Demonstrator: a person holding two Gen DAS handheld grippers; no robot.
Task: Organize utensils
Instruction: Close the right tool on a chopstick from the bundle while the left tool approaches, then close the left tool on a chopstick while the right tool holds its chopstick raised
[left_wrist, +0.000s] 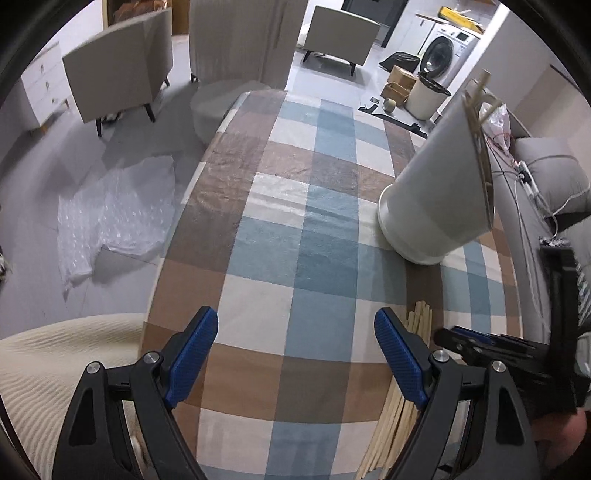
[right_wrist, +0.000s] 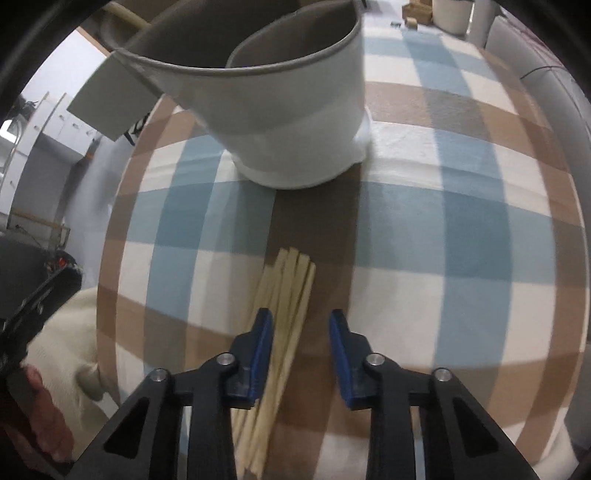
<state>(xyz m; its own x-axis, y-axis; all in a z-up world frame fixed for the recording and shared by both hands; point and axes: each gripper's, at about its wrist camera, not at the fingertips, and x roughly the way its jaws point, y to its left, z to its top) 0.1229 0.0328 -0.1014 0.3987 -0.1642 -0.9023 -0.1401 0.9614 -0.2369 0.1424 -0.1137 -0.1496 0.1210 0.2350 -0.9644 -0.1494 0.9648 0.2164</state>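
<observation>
On the checked cloth (right_wrist: 461, 229) covering the surface lies a bundle of wooden chopsticks (right_wrist: 284, 295), loose and roughly parallel, their far ends pointing toward a white holder (right_wrist: 295, 122). Your right gripper (right_wrist: 301, 350) points steeply down over the bundle; its blue-padded jaws stand narrow but with a clear gap between them. The left pad sits over the right edge of the bundle, yet most of the sticks lie to that pad's left, outside the gap, and whether any stick is touched cannot be told; nothing is gripped. Your left gripper (left_wrist: 295, 354) hangs over bare cloth with its jaws spread wide and nothing between them. In the left wrist view the chopsticks (left_wrist: 402, 406) lie just beside and partly behind its right finger, with the right gripper's black body close on their far side. The holder (left_wrist: 436, 195) stands upright near the cloth's right edge, well beyond the sticks, and something wooden (left_wrist: 480, 92) pokes above its rim. A cream knitted sleeve (left_wrist: 55, 369) shows at lower left.
</observation>
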